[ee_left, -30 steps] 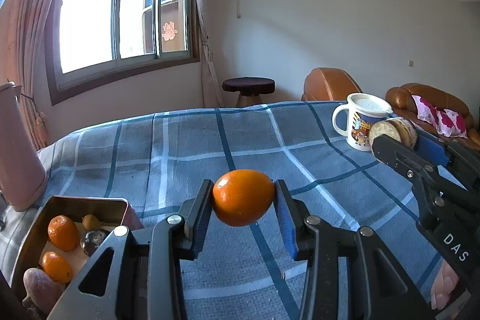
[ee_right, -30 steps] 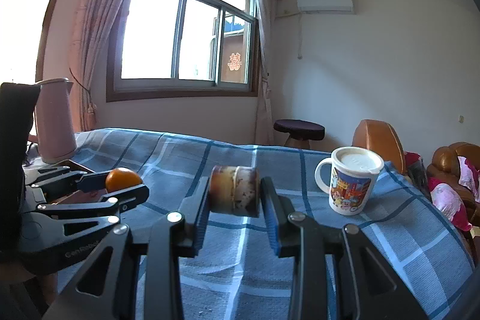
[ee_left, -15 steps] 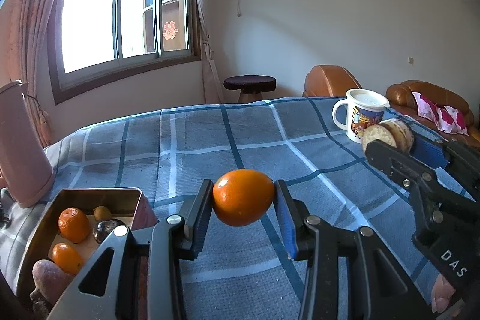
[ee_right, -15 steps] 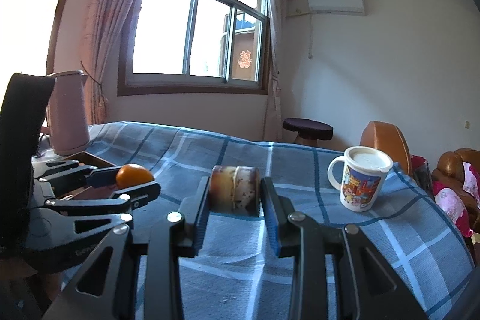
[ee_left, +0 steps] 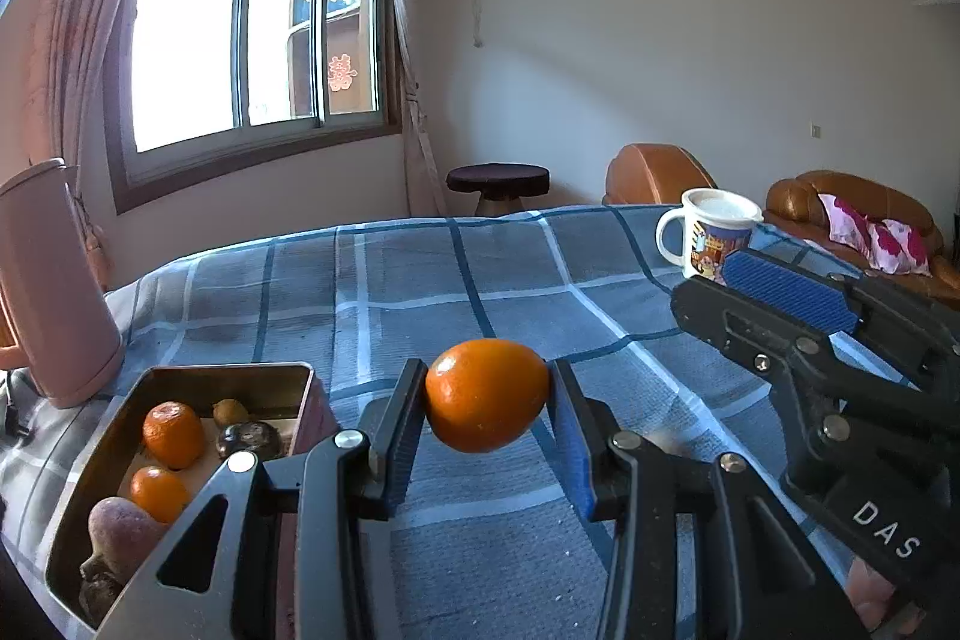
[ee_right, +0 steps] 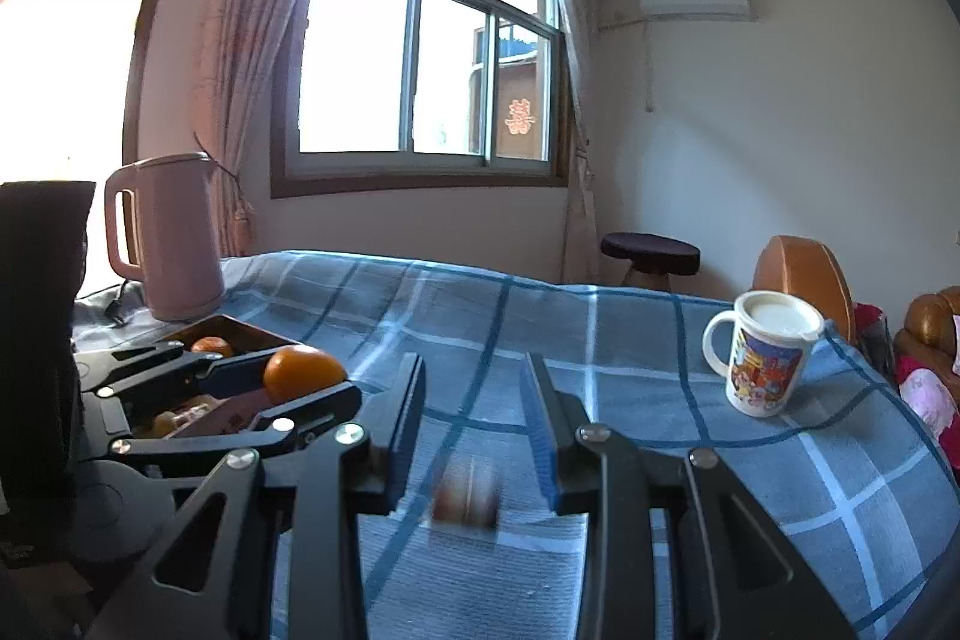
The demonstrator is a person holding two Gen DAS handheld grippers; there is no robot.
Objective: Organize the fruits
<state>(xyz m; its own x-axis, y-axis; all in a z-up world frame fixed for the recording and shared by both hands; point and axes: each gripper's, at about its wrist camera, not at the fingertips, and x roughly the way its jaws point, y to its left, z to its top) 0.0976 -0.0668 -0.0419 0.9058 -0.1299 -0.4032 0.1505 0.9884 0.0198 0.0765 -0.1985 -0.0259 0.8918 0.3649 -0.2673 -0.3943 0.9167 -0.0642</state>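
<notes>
My left gripper [ee_left: 483,400] is shut on an orange [ee_left: 486,394] and holds it above the blue checked cloth, just right of a metal tin [ee_left: 180,376]. The tin holds two small oranges, a dark round fruit and other fruit. In the right wrist view the same orange [ee_right: 300,367] shows at the left, in front of the tin [ee_right: 240,325]. My right gripper [ee_right: 474,388] stands open with nothing between its pads. A brown round fruit [ee_right: 465,496] is a blur below them, over the cloth. From the left wrist view the right gripper [ee_left: 705,280] reaches in with bare blue pads.
A printed white mug [ee_right: 765,352] stands on the cloth at the right. A pink kettle [ee_right: 174,232] stands at the far left behind the tin. Beyond the table are a dark stool [ee_right: 651,250] and brown leather seats [ee_left: 852,202].
The brown fruit has left the right gripper's pads and dropped toward the cloth. Both grippers have drifted left, bringing the tin and kettle further into view. The orange stays gripped.
</notes>
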